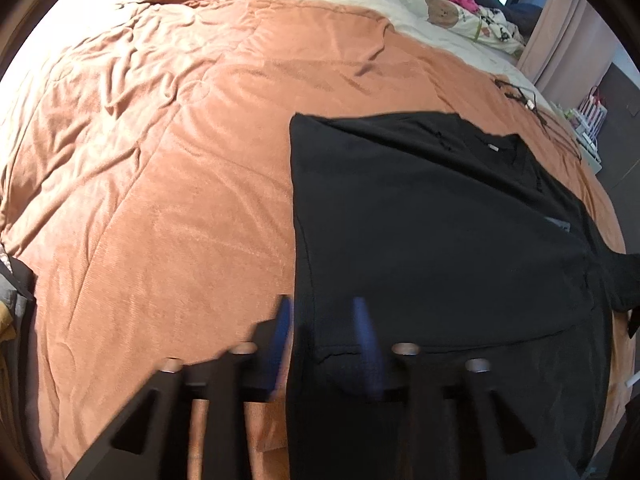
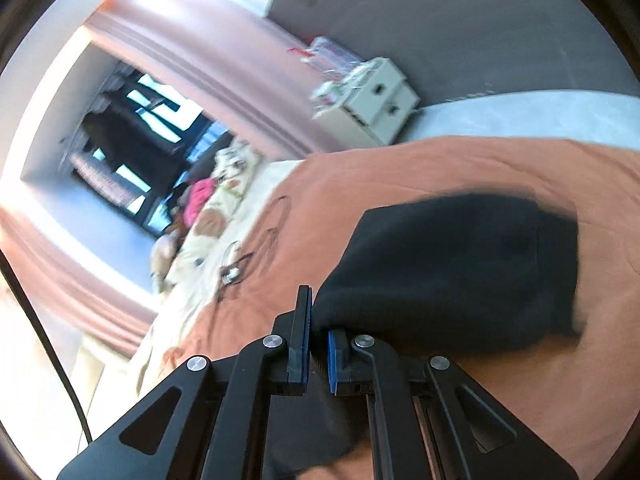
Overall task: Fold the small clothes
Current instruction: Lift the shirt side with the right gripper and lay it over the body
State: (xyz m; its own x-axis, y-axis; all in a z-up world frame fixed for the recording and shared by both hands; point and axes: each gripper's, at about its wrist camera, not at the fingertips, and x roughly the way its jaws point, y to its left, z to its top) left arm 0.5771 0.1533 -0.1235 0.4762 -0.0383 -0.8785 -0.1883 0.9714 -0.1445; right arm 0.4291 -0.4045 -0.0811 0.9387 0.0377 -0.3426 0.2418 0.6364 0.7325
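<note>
- Spreading across the near right part of the rust-orange bedspread (image 1: 160,168): black T-shirt (image 1: 432,216), partly folded, long axis running away from the left wrist camera toward the collar and its small white label at the far end.
- Lying flat and mostly smooth, straight folded edge down its left side, one sleeve trailing off to the right, hem nearest the camera.
- Hovering over that near left hem corner: left gripper (image 1: 324,320), blue pads wide apart, straddling the folded edge, gripping nothing; motion blur hides whether the tips touch cloth.
- Pinching a bunched edge of the same shirt: right gripper (image 2: 319,330), blue pads nearly together with black fabric between them, the rest of the garment draping away to the right, blurred.
- Judging from this: right hand already engaged, left hand nearer the free hem corner, likely the next grasp.
- Sitting well beyond, on the cream bedding: thin dark cable (image 1: 524,98).
</note>
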